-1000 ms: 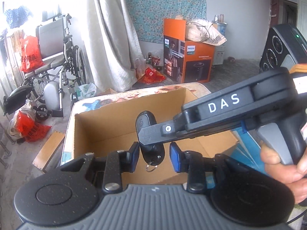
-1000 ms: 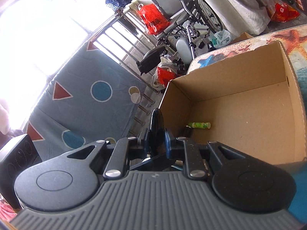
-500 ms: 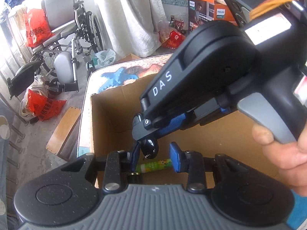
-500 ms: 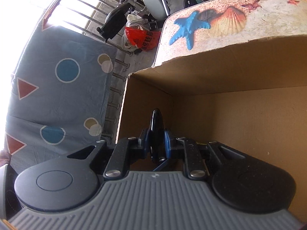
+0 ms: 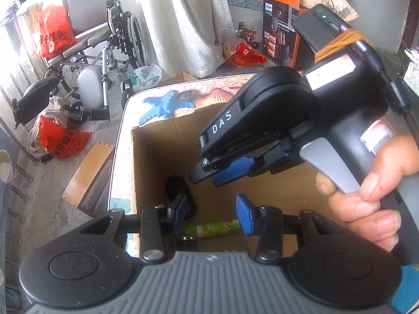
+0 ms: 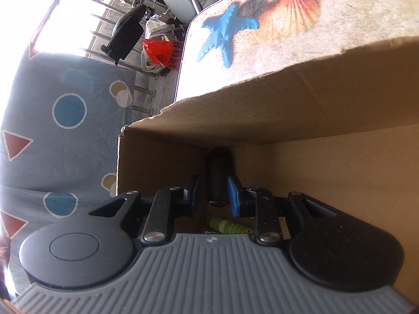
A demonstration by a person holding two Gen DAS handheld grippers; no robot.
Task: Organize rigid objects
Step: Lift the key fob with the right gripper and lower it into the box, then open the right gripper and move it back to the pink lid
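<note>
Right gripper: reaching down into the cardboard box, jaws opening; the pads stand clear of the black key fob, which lies in the gap between them, so it is released.
Key fob: just ahead of the right gripper's fingertips, in the far corner of the box where two walls meet, small ring end toward the gripper.
Left gripper: hovering over the same box, jaws opening with nothing gripped; the box floor shows between its blue pads.
Green tube: lying flat on the box floor, just below and behind the left gripper's fingertips; from the right gripper it shows below the pads, close to the gripper body.
Hand: wrapped round the right gripper's handle, a finger on the grey trigger, to the right of the left gripper.
Bench: beyond the box's far wall, covered in a starfish and shell print.
Wheelchair: well beyond the bench, up and left of the left gripper.
</note>
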